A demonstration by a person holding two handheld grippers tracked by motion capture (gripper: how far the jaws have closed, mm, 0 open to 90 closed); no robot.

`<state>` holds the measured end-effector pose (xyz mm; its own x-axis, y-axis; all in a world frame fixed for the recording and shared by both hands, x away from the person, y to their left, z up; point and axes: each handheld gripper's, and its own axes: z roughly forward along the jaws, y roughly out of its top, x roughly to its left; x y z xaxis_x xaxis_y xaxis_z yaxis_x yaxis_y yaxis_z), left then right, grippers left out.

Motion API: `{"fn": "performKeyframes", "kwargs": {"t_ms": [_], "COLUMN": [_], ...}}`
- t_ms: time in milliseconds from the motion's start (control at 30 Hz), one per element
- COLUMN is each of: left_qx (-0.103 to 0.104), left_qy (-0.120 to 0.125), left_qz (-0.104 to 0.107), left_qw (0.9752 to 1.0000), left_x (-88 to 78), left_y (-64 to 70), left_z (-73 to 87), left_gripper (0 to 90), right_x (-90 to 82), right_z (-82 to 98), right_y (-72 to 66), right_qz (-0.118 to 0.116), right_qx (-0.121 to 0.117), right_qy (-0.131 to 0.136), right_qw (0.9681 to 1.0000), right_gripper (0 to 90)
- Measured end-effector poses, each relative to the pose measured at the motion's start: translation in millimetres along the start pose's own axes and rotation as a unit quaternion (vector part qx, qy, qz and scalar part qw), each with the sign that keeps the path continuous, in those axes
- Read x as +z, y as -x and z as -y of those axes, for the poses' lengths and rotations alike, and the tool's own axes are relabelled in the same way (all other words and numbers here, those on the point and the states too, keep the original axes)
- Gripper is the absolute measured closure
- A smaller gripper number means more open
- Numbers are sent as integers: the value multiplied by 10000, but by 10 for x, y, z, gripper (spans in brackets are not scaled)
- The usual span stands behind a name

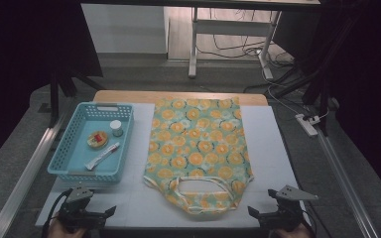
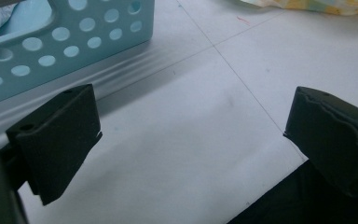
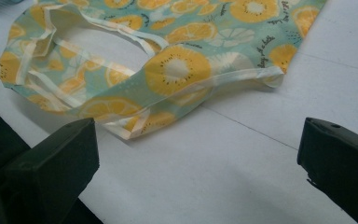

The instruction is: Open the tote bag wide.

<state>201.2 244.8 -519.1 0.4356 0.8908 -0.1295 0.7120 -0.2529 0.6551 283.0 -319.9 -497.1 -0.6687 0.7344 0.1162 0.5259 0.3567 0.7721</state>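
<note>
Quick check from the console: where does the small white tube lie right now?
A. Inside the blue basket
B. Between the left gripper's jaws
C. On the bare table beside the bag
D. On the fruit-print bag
A: the high view shows the white tube lying on the floor of the blue basket, left of the fruit-print bag.

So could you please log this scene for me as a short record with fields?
surface: white mat on a table
bag: orange-print tote lying flat at mid-mat, handles toward the person
basket: blue basket left of the tote, apart from it
basket contents: small jar, round orange item, white tube
left gripper: open, empty, at the near edge below the basket
right gripper: open, empty, near the tote's handles, not touching
</note>
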Motion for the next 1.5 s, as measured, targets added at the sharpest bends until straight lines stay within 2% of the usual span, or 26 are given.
{"fn": "performKeyframes", "kwargs": {"t_ms": [567,800,1267,1500], "left_qx": [-96,-107,0,-63], "left_qy": [-14,8,180,166], "left_qz": [62,46,-151,-145], "left_qw": [9999,9999,9997,9997], "left_x": [-7,-4,20,36], "left_y": [-28,-32,-63,-76], "left_z": [2,-9,-35,-49], "left_gripper": [29,26,0,0], "right_x": [25,37,36,65], "right_z": [-16,-25,-87,-123], "right_y": [11,-13,-60,-114], "right_qz": [-90,-103,-115,-170], "right_qx": [20,-98,-261,-428], "right_qy": [-46,-134,-30,-42], "right_qw": [9999,9998,9996,9989], "right_gripper": [0,0,0,0]}}
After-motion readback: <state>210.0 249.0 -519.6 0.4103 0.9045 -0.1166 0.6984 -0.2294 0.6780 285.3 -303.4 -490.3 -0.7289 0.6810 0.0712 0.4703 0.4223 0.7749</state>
